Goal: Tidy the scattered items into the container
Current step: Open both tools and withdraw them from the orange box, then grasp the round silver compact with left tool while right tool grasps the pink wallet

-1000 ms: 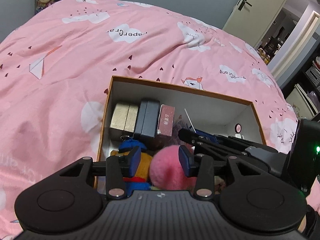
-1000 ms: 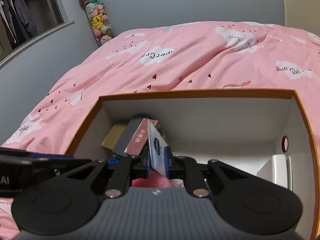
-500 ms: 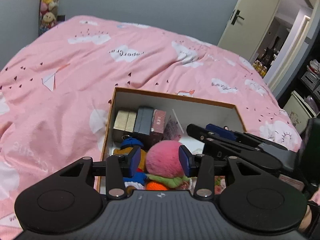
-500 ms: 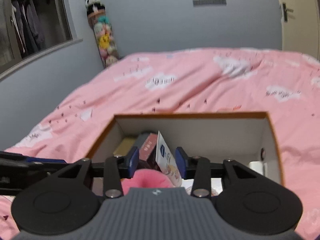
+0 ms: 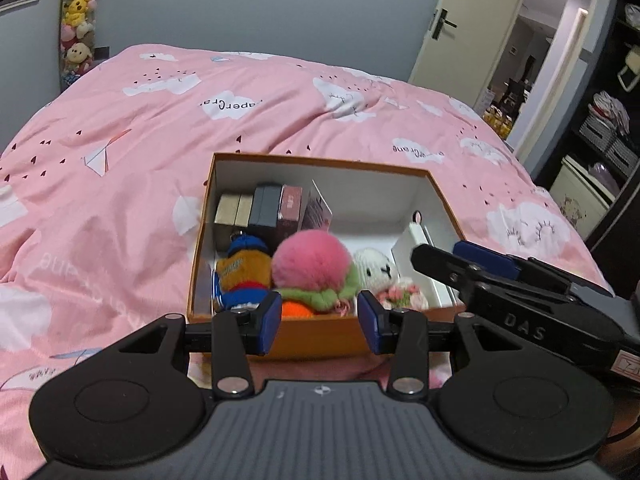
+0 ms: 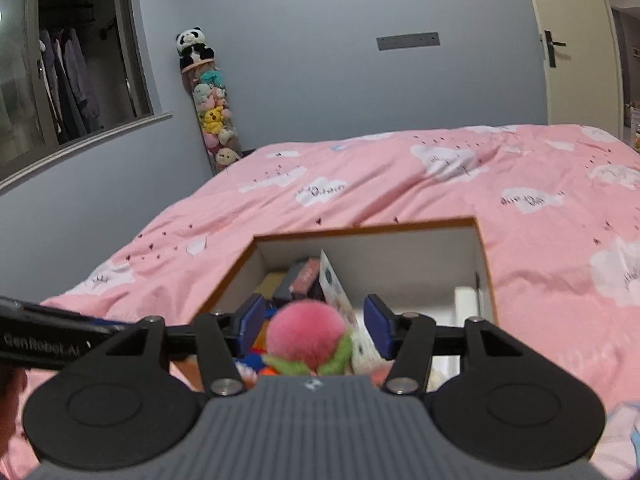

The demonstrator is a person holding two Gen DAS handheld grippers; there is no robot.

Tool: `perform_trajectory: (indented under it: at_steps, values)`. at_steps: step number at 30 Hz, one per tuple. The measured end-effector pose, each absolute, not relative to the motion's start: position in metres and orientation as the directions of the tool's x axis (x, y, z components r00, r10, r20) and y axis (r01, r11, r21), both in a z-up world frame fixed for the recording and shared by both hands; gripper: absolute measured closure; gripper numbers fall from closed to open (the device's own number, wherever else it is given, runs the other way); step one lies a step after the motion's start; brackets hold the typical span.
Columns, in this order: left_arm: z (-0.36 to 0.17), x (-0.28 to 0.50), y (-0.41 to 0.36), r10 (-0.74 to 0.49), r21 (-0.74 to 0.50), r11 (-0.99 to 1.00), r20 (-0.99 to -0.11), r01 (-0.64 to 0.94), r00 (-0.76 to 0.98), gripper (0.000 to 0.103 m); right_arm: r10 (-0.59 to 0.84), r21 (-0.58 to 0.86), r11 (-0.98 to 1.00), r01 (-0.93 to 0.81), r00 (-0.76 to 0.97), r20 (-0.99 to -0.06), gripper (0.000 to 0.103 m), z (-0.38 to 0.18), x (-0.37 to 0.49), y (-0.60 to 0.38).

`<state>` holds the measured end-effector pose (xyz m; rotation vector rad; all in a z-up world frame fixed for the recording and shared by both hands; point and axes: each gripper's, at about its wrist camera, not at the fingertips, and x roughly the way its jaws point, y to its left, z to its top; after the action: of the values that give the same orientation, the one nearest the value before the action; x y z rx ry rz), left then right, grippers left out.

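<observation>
An orange-rimmed box (image 5: 320,160) with white walls sits on the pink bed. It holds a row of small boxes (image 5: 258,210), a leaning white and blue packet (image 6: 334,284), a pink plush peach (image 5: 312,260), a blue and orange plush (image 5: 242,270) and a white knitted toy (image 5: 374,266). My left gripper (image 5: 318,322) hangs open just in front of the box's near wall, with nothing between its pads. My right gripper (image 6: 314,322) is above the near end of the box, its jaws opening and holding nothing. It also reaches in from the right as the right gripper (image 5: 452,258).
The pink duvet (image 5: 140,200) spreads all around the box. A tube of plush toys (image 6: 212,120) stands in the far corner. A door (image 5: 452,24) is open at the back right, and dark shelves (image 5: 608,140) line the right edge. A white block (image 5: 416,248) lies in the box's right end.
Both grippers have drawn back and up from the box. The right gripper has let go of the white and blue packet, which now leans inside the box, and its jaws have spread.
</observation>
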<state>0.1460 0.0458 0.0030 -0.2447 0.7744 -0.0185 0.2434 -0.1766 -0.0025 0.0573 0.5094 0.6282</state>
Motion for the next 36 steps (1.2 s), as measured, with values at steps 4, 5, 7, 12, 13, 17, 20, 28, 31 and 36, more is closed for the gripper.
perform_trajectory:
  at_steps: [4, 5, 7, 12, 13, 17, 20, 28, 31, 36]
  values:
    - [-0.003, 0.133, 0.044, -0.137, -0.235, 0.971, -0.701, -0.045, 0.700, 0.052, 0.616, 0.238, 0.781, -0.578, 0.647, -0.448, 0.022, -0.016, 0.225, -0.194]
    - [-0.006, 0.130, 0.044, -0.143, -0.239, 0.970, -0.705, -0.043, 0.694, 0.052, 0.609, 0.235, 0.785, -0.574, 0.645, -0.461, 0.021, -0.020, 0.220, -0.196]
    - [-0.012, 0.125, 0.045, -0.151, -0.240, 0.970, -0.717, -0.037, 0.681, 0.051, 0.590, 0.214, 0.795, -0.567, 0.644, -0.487, 0.021, -0.028, 0.211, -0.199]
    - [-0.041, 0.115, 0.049, -0.175, -0.253, 0.967, -0.766, -0.041, 0.618, 0.051, 0.518, 0.134, 0.829, -0.542, 0.656, -0.549, 0.031, -0.046, 0.197, -0.204]
    - [-0.048, 0.114, 0.050, -0.182, -0.261, 0.964, -0.777, -0.046, 0.603, 0.051, 0.502, 0.126, 0.837, -0.532, 0.657, -0.562, 0.034, -0.050, 0.196, -0.205]
    - [-0.068, 0.111, 0.050, -0.197, -0.268, 0.962, -0.813, -0.051, 0.547, 0.051, 0.451, 0.111, 0.861, -0.497, 0.643, -0.619, 0.048, -0.063, 0.200, -0.210]
    - [-0.079, 0.115, 0.051, -0.242, -0.313, 0.948, -0.823, -0.055, 0.515, 0.051, 0.434, 0.138, 0.871, -0.473, 0.605, -0.668, 0.048, -0.076, 0.207, -0.212]
    - [-0.103, 0.132, 0.054, -0.295, -0.387, 0.915, -0.833, -0.112, 0.467, 0.050, 0.424, 0.218, 0.888, -0.406, 0.535, -0.731, 0.044, -0.097, 0.222, -0.221]
    - [-0.109, 0.140, 0.052, -0.293, -0.387, 0.914, -0.840, -0.124, 0.456, 0.049, 0.418, 0.235, 0.894, -0.382, 0.519, -0.746, 0.040, -0.103, 0.227, -0.223]
    - [-0.120, 0.147, 0.051, -0.295, -0.387, 0.911, -0.853, -0.143, 0.430, 0.048, 0.417, 0.269, 0.899, -0.346, 0.482, -0.771, 0.039, -0.112, 0.236, -0.225]
